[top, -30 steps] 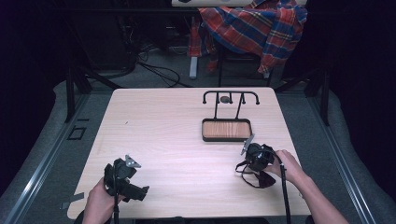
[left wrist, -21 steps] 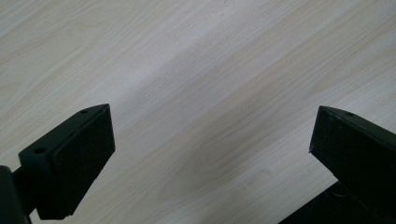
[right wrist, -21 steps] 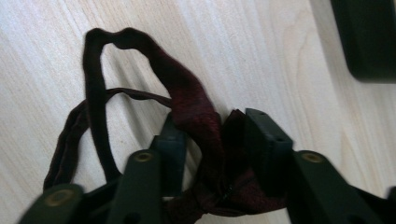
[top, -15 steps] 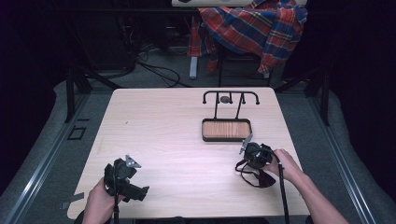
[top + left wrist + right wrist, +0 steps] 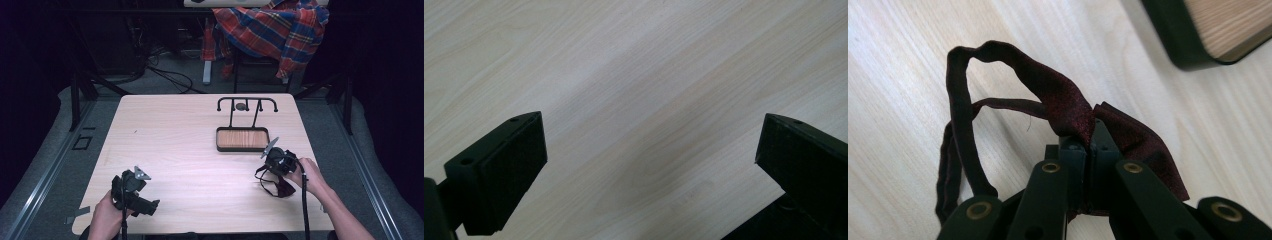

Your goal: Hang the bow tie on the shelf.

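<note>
plaid shirt [image 5: 272, 30] (draped on chair behind table [image 5: 165, 145])

Plaid cloth [image 5: 272, 30] behind wooden table [image 5: 175, 150]

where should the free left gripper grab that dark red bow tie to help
Judging by its pose, take the strap loop: it arches clear of the table beside the knot, which the right gripper already pinches. Bring the open left gripper in from the loop's side, low, one of its fingers through the loop.

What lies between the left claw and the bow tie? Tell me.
Bare table in the high view; left claw open, right claw shut on the bow tie.
</note>
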The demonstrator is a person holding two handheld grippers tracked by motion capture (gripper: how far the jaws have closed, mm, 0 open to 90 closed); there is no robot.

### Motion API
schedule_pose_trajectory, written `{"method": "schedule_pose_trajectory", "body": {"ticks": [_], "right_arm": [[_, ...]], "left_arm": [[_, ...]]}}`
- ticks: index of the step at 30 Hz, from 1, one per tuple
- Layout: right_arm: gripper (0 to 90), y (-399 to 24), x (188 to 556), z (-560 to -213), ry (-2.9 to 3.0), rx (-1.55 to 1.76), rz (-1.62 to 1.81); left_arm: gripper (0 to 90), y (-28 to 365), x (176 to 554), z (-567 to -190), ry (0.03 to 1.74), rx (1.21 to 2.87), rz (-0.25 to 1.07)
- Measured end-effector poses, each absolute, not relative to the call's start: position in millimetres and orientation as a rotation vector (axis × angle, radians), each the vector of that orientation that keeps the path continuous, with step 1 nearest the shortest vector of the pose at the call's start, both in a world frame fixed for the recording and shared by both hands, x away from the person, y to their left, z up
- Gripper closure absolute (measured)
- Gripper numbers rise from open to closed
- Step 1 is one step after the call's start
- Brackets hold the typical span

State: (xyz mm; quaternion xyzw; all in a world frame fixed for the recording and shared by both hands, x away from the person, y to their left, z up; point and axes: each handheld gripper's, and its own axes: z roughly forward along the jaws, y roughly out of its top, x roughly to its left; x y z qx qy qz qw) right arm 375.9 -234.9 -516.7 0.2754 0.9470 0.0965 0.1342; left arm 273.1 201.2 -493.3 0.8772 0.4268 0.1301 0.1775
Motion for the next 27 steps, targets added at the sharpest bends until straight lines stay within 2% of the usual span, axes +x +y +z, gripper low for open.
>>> {"method": "schedule_pose_trajectory", "body": {"ticks": [27], "right_arm": [[88.3, -251.6, 373.3, -480.8, 2.571, 0.955, 0.433]], "left_arm": [[0.1, 201.6, 273.3, -493.1, 1.21, 2.478, 0.364]]}}
